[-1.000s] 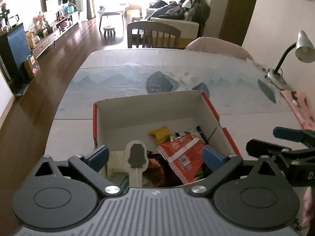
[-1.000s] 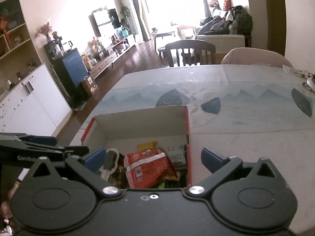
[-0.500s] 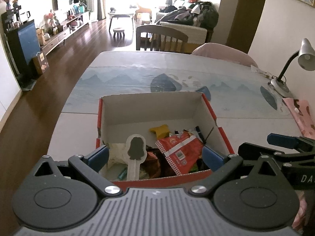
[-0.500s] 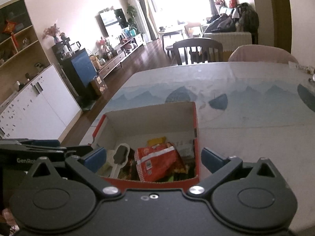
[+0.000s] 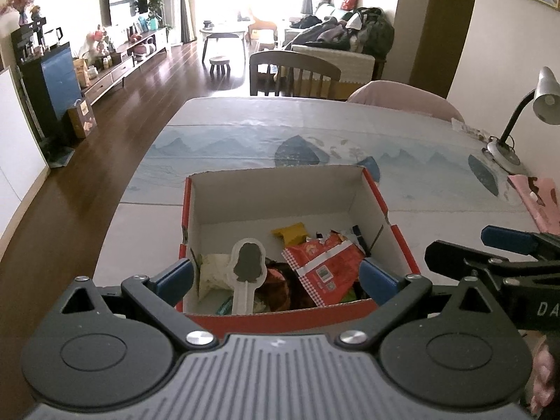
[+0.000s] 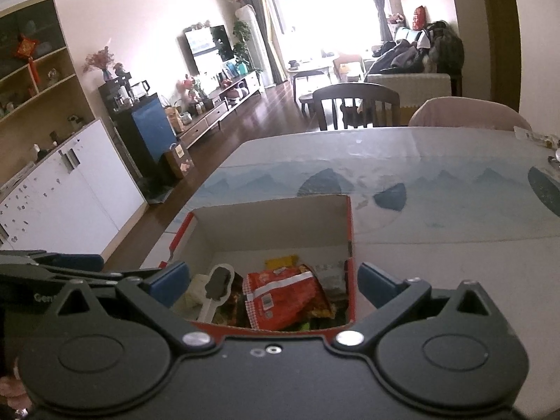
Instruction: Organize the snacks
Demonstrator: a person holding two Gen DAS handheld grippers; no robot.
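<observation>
A red cardboard box (image 5: 280, 192) with a white inside stands on the table and holds several snack packs. Among them are a red packet (image 5: 323, 262), a small yellow pack (image 5: 289, 231), a pale pack (image 5: 213, 271) and a white paddle-shaped card with a dark figure (image 5: 247, 262). My left gripper (image 5: 276, 278) is open and empty, just short of the box's near wall. My right gripper (image 6: 273, 281) is open and empty, also over the near wall (image 6: 273, 329). The red packet (image 6: 283, 297) shows in the right wrist view too.
The table (image 5: 437, 210) has a blue-patterned mat. A desk lamp (image 5: 525, 112) and a pink cloth (image 5: 539, 199) are at the right edge. Chairs (image 5: 294, 77) stand at the far end. The right gripper's side (image 5: 497, 266) is close to my left one.
Both grippers have drawn back and up from the box; its near wall has come into view. Both stay open and empty.
</observation>
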